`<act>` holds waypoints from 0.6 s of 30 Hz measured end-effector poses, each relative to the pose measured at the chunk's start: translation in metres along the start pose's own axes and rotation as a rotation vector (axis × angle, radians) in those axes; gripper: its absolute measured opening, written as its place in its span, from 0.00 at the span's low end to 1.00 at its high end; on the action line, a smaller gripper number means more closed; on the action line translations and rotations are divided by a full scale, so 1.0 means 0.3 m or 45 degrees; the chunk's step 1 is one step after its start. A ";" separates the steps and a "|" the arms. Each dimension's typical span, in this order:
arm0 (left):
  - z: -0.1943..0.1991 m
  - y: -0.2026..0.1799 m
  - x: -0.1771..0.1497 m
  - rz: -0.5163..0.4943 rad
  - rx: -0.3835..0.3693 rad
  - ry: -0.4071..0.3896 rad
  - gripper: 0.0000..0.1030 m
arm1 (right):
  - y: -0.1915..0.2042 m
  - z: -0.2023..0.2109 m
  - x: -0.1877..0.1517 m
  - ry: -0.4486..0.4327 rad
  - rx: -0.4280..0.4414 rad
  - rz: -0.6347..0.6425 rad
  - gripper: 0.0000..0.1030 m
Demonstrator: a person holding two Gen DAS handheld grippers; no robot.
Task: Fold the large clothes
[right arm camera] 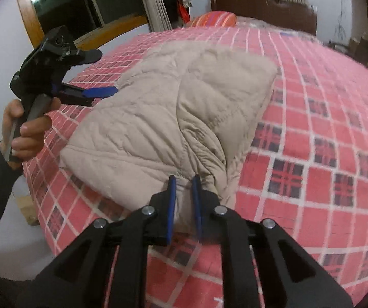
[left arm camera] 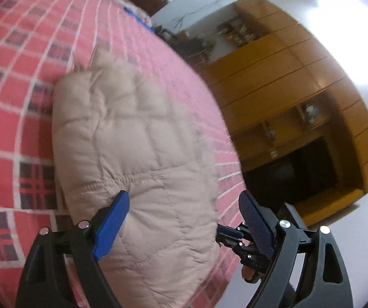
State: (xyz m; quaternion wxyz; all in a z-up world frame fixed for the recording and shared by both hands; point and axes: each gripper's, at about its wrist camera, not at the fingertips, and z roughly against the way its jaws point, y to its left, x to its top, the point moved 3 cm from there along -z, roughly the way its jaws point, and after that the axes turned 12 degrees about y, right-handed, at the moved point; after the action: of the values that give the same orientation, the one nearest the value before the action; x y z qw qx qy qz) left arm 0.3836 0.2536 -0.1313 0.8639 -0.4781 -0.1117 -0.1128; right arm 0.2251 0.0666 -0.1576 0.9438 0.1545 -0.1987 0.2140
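A beige quilted puffer jacket [left arm camera: 132,154] lies folded into a thick bundle on a bed with a pink plaid cover [left arm camera: 12,82]. My left gripper [left arm camera: 184,202] hovers open over the jacket's near end, its blue fingers [left arm camera: 114,220] wide apart with nothing between them. In the right wrist view the jacket [right arm camera: 163,107] fills the middle of the bed [right arm camera: 325,128]. My right gripper [right arm camera: 184,179] is shut on a bunched fold at the jacket's near edge. The left gripper [right arm camera: 102,74], held by a hand [right arm camera: 25,131], hangs open above the jacket's left corner. The right gripper [left arm camera: 221,233] shows at the jacket's right edge.
A wooden wall cabinet [left arm camera: 286,89] with shelves stands beyond the bed's right edge. A dark headboard [right arm camera: 261,10], an orange pillow [right arm camera: 214,19] and clear plastic bags lie at the far end. A wood-framed window [right arm camera: 68,2] and curtains line the left wall. Pale floor [right arm camera: 9,231] borders the bed.
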 end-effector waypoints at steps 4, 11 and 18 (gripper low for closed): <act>0.087 -0.067 -0.059 -0.007 -0.067 -0.064 0.85 | 0.006 0.080 -0.011 -0.061 0.041 -0.041 0.15; 0.276 -0.207 -0.480 -0.087 0.482 -0.268 0.93 | 0.021 0.368 -0.170 -0.333 -0.074 -0.211 0.97; 0.343 -0.454 -0.879 -0.234 1.156 -0.464 0.94 | 0.215 0.531 -0.380 -0.364 -0.392 -0.255 0.97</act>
State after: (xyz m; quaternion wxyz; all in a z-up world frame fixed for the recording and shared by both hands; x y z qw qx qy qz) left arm 0.0834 0.2939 -0.0481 0.9378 -0.0538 -0.3404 -0.0432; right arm 0.0513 0.0231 -0.0554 0.9350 0.0562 -0.3445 0.0623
